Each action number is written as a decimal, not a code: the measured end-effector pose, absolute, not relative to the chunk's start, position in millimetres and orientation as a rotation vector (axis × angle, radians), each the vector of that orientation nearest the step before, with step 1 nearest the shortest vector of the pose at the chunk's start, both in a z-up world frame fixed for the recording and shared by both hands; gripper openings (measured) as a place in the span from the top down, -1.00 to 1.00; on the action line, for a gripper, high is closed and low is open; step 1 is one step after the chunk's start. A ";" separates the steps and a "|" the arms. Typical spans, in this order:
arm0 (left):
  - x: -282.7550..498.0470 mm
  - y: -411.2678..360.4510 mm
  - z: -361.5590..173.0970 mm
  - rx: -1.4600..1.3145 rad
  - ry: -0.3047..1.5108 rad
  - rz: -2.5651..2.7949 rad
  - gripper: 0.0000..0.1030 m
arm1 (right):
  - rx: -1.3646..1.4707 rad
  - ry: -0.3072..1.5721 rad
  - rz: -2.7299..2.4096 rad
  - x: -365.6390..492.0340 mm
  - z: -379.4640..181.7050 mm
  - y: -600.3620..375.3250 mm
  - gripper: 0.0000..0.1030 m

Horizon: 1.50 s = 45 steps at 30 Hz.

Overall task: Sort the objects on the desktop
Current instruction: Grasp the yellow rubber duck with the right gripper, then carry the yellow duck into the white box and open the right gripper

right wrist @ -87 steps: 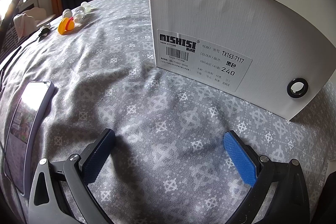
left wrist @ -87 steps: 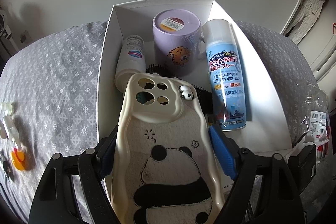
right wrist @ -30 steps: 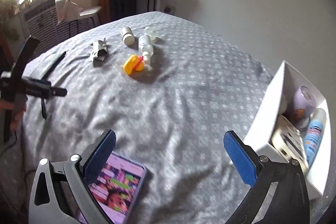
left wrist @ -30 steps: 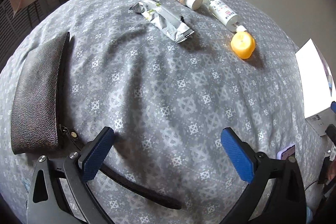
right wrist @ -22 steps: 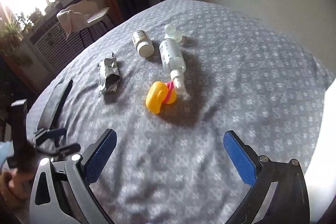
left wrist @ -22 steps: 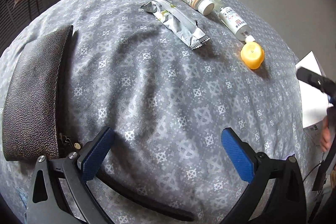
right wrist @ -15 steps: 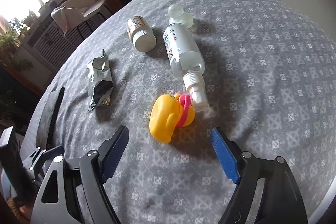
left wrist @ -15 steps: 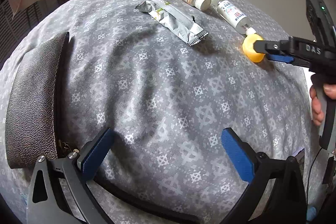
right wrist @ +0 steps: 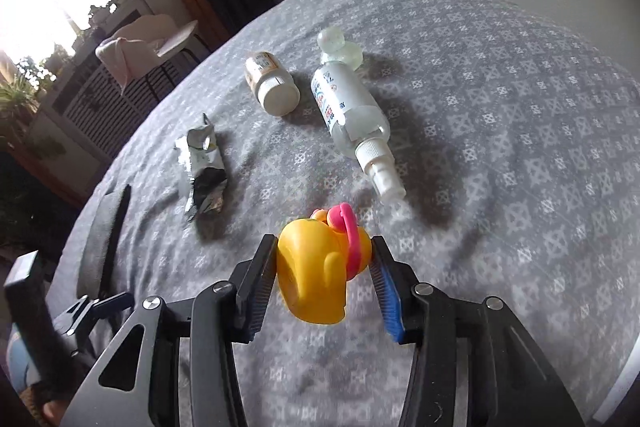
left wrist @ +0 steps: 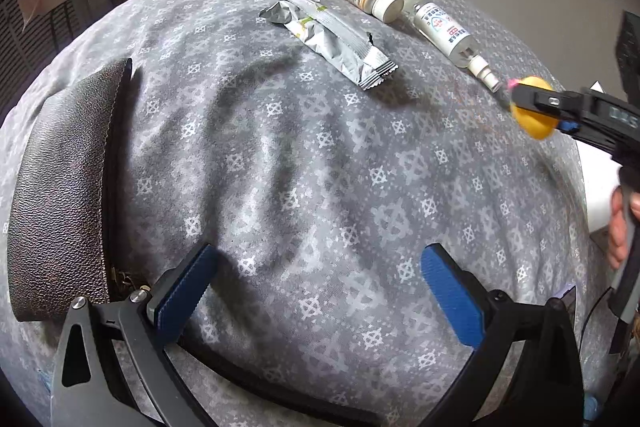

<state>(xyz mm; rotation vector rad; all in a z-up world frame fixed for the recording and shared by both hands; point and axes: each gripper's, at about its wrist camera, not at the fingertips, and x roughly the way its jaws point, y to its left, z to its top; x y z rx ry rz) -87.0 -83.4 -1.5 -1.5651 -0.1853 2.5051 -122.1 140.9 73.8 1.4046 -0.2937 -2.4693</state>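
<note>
My right hand-held gripper [right wrist: 324, 267] has the yellow rubber duck [right wrist: 316, 267] between its jaws, and they are closing on it: the two pads sit against the duck's flanks, one on each side, so I read it as gripped. The duck wears a pink band [right wrist: 350, 239] around its head end. From the left wrist view I see the same duck [left wrist: 534, 109] at the tip of the right gripper [left wrist: 536, 107], at the right edge of the frame, with a hand [left wrist: 622, 223] on the gripper's handle below it.

My left hand-held gripper [left wrist: 316, 287] hangs over the grey patterned cloth [left wrist: 320, 147] with its blue pads [left wrist: 452, 291] wide apart and nothing between them.

The remaining things lie on the cloth beyond the duck. A clear spray bottle [right wrist: 352, 115] lies on its side with its nozzle pointing toward the duck, just beside it. Its clear cap [right wrist: 340, 47] sits at the far end of the bottle. A small pill bottle with a white lid [right wrist: 272, 85] lies to the left of the spray bottle, near it but apart. A crumpled silver snack wrapper [right wrist: 202, 167] lies further left. In the left wrist view a dark leather pouch [left wrist: 64, 187] with a zip lies along the left side of the cloth, well apart from the other items.

A white box [left wrist: 600, 187] shows partly at the right edge of the left wrist view, behind the right gripper.
</note>
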 end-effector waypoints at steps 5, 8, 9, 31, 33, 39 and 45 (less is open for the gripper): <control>-87.5 -87.8 -0.4 -1.574 -0.236 2.498 -0.99 | 1.232 -0.393 -2.585 -52.9 147.9 197.2 0.15; -86.5 -87.6 0.2 -1.585 -0.243 2.502 -0.99 | 1.165 -0.258 -2.755 -16.9 189.3 244.4 0.15; -86.2 -87.1 -0.2 -1.589 -0.240 2.504 -0.99 | 1.154 -0.206 -2.818 -4.8 199.9 262.8 0.15; -79.1 -65.2 -6.9 -1.631 0.006 2.585 -0.99 | 1.423 -0.333 -3.016 83.0 140.3 457.8 0.15; -79.9 -65.1 -7.1 -1.629 0.006 2.587 -0.99 | 1.417 -0.328 -3.016 85.2 139.5 457.1 0.15; -80.0 -66.1 -7.9 -1.623 0.006 2.590 -0.99 | 1.424 -0.345 -3.025 86.7 136.4 457.8 0.15; -80.5 -67.4 -7.9 -1.623 0.010 2.588 -0.99 | 1.427 -0.380 -3.035 86.1 135.9 460.5 0.15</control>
